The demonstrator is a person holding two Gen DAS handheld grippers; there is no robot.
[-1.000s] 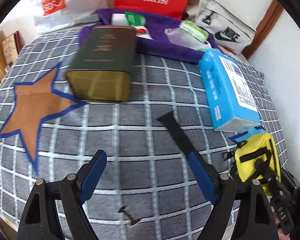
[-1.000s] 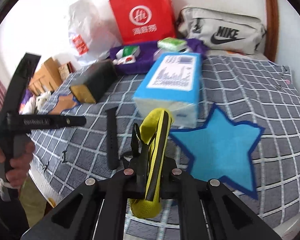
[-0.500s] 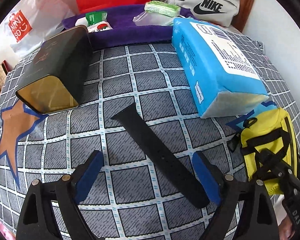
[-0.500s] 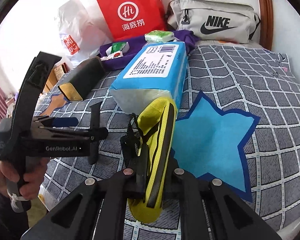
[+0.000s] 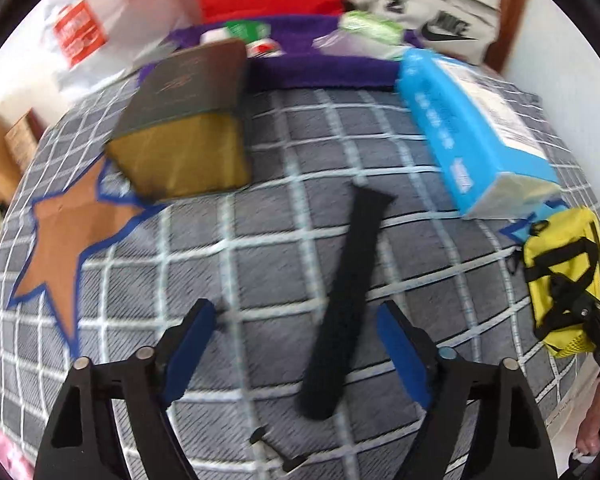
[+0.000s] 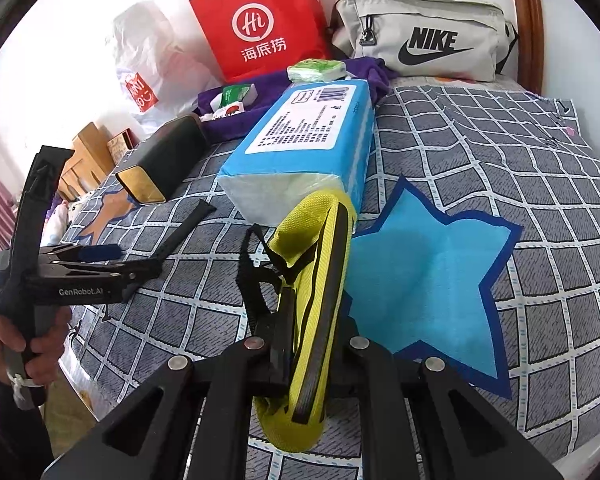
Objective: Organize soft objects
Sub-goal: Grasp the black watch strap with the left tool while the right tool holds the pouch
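L gripper (image 5: 296, 340) jaws wide apart, straddling black rubber watch strap (image 5: 346, 280) at frame centre, not touching. R gripper (image 6: 308, 344) clamped on yellow mesh pouch (image 6: 314, 300), lower centre.

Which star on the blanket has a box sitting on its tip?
The brown star. The dark green and gold box covers one tip, while the blue star lies by the yellow pouch.

A bed (image 6: 500, 152) under a grey cover with a white grid fills the room, lit by bright daylight. Behind it rises a plain white wall (image 6: 80, 12), with a brown wooden post (image 6: 530, 20) at the right corner. Cardboard boxes (image 6: 92, 148) stand beside the bed on the left.
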